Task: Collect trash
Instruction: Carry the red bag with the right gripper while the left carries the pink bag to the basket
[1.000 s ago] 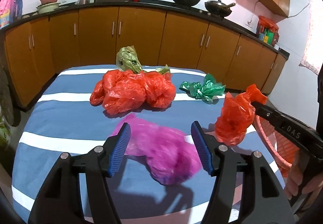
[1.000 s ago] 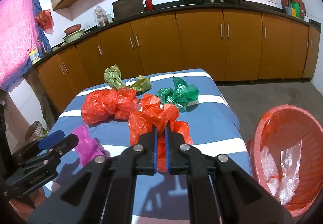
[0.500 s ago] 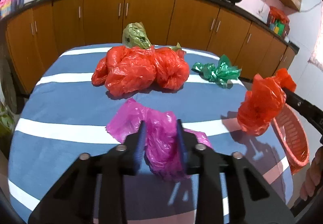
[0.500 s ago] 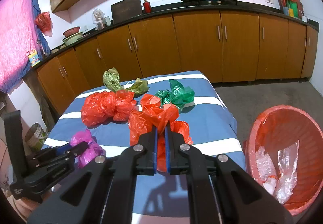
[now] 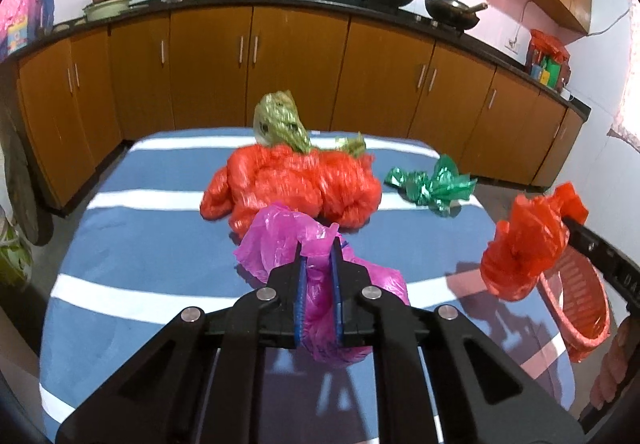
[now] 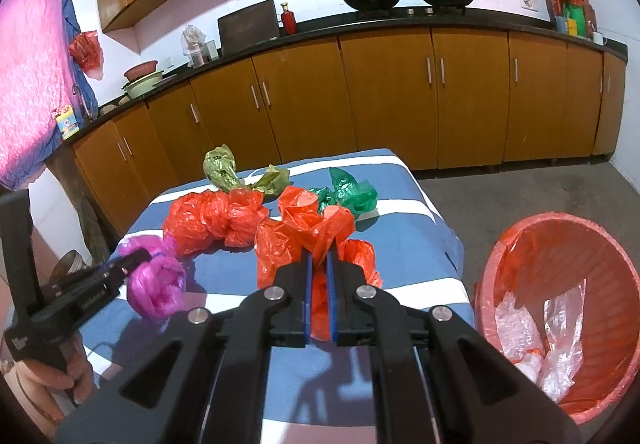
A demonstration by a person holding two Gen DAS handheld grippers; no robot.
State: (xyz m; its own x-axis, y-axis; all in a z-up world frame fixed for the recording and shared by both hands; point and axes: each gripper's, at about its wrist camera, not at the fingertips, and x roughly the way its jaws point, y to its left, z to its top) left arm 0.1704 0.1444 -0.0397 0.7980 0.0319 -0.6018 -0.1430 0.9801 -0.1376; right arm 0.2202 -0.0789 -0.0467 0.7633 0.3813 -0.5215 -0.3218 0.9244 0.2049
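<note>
Table (image 5: 120, 244): striped cloth, three bags left on it. Basket (image 6: 520, 244) on floor off right edge; clear plastic scraps already inside. Big red bag (image 5: 296, 183) mid-table, olive bag (image 5: 280, 119) at far edge, green bag (image 5: 432, 183) near far right corner, all uncollected. Magenta bag (image 5: 280, 240) pinched tight in left gripper (image 5: 319, 248), lifted. Small red bag (image 6: 304, 232) clamped in right gripper (image 6: 319, 264), beside basket. Judged roughly halfway.

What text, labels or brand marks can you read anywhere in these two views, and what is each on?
"DA", cut off: raised letters on the right gripper arm, left wrist view.
Raised lettering on the left gripper arm: too blurred.
Small colourful packet by the pink cloth: print too small.
Nothing else legible.
</note>
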